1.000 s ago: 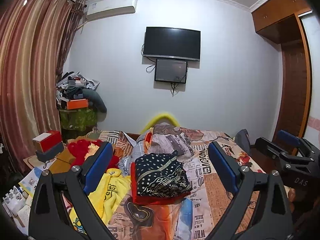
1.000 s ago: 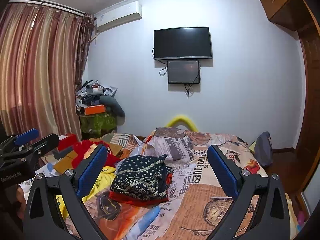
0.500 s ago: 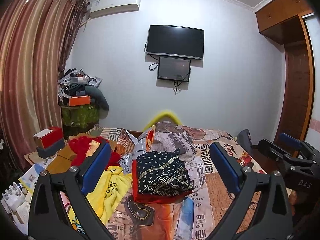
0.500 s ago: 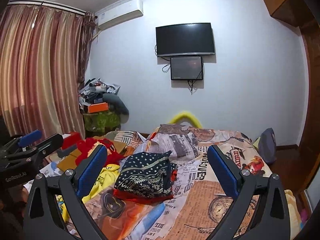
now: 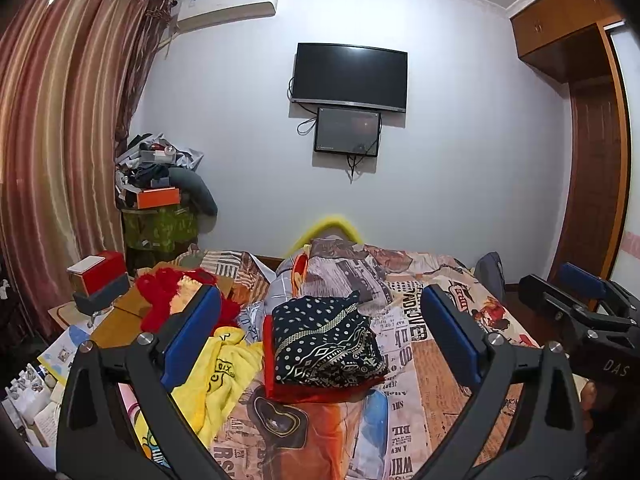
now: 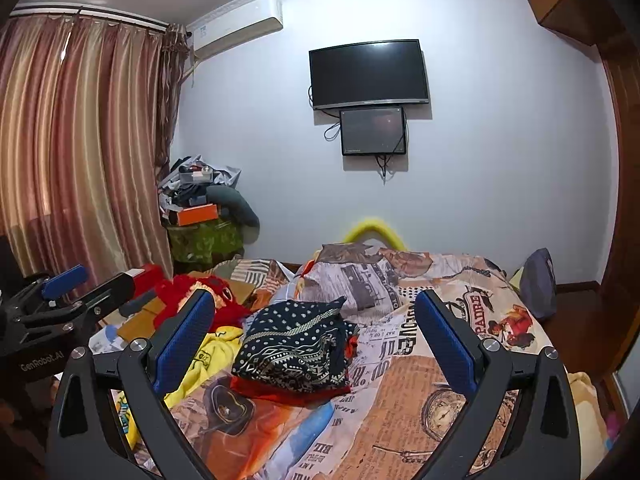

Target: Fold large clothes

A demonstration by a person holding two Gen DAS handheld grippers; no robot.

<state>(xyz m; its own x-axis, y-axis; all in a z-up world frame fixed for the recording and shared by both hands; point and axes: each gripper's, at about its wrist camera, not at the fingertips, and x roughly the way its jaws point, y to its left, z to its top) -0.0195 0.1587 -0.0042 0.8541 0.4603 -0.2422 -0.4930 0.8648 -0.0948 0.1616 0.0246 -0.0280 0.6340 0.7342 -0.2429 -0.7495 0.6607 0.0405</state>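
Bedspread under folded dark garment; both grippers wide, empty, above.

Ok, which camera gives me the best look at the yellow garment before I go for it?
The left wrist view: the yellow garment lies spread out beside the folded navy patterned garment, with only its edge hidden. In the right wrist view, a gripper finger covers much of the yellow garment.

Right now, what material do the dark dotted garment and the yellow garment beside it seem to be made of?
Dark dotted garment: probably thin woven fabric, matte; it lies in flat folds with crisp edges. Yellow garment: likely soft knit cotton, matte; it slumps in rounded, thick wrinkles.
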